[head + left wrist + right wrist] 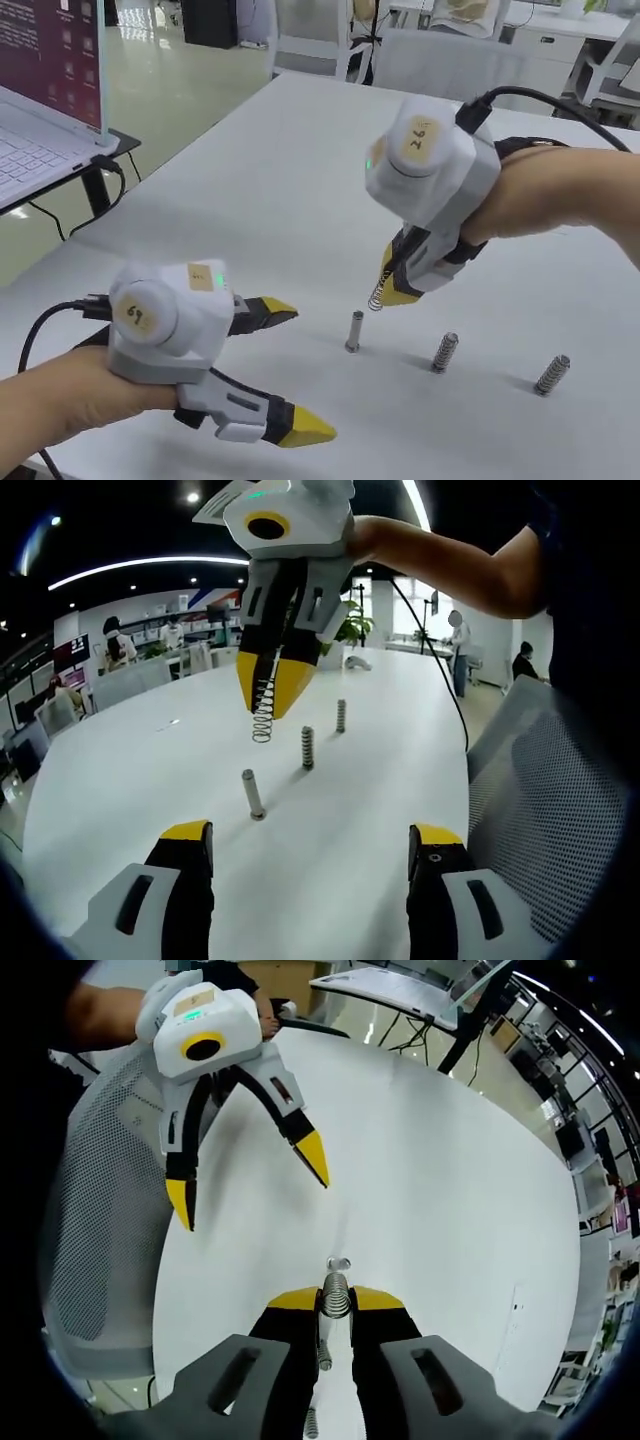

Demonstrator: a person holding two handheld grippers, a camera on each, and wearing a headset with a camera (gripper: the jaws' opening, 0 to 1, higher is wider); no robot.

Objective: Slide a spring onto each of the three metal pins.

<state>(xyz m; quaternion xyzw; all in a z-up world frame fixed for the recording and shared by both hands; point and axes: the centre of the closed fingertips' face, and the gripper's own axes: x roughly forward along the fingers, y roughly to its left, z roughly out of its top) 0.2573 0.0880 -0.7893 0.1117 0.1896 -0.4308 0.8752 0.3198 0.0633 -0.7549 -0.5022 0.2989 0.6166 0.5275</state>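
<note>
Spring looks light and bendy, so we're pinching it near its top with our right gripper fingers close to the bare pin, left gripper fingers spread wide.

Three metal pins, one bare pin, three springs, middle spring, right spring, held spring, two grippers, left gripper, right gripper, one laptop
</note>
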